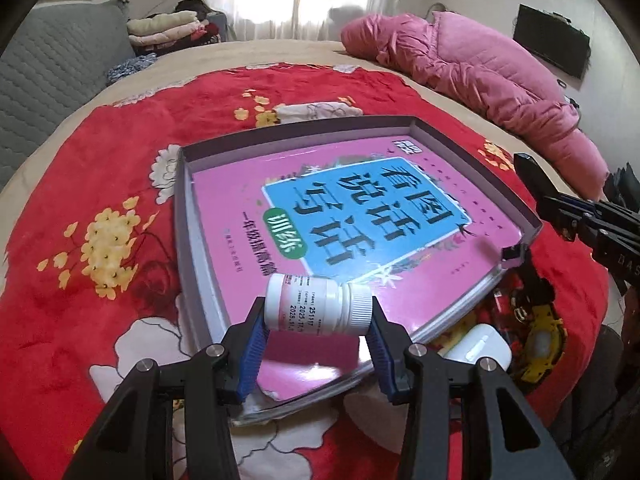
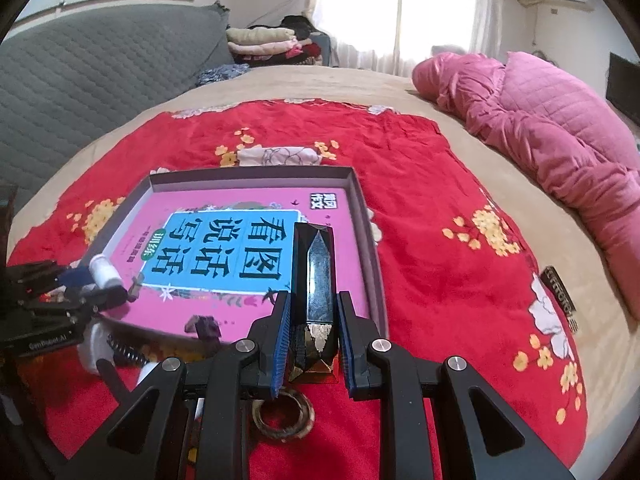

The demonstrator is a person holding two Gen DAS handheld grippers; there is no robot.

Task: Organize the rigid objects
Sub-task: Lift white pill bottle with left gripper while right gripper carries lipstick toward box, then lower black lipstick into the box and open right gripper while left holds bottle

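Observation:
My left gripper [image 1: 318, 314] is shut on a small white pill bottle [image 1: 316, 304], held sideways by its base and its ribbed cap. The bottle hangs over the near edge of a pink book [image 1: 240, 192] that lies in a shallow grey tray [image 1: 182, 216] on the red flowered blanket. My right gripper [image 2: 312, 312] is shut on a long black faceted case [image 2: 314, 264], which points out over the right side of the book [image 2: 138, 216]. The right wrist view shows the bottle [image 2: 105, 274] at the tray's [image 2: 256, 174] left corner.
A white earbud case [image 1: 478, 350] and a yellow-and-black object [image 1: 540, 336] lie beside the tray's near right corner. A brown ring [image 2: 284, 414] sits under my right gripper, and a dark comb [image 2: 560, 296] lies to the right. A pink quilt [image 2: 560, 128] is bunched along the bed's far right.

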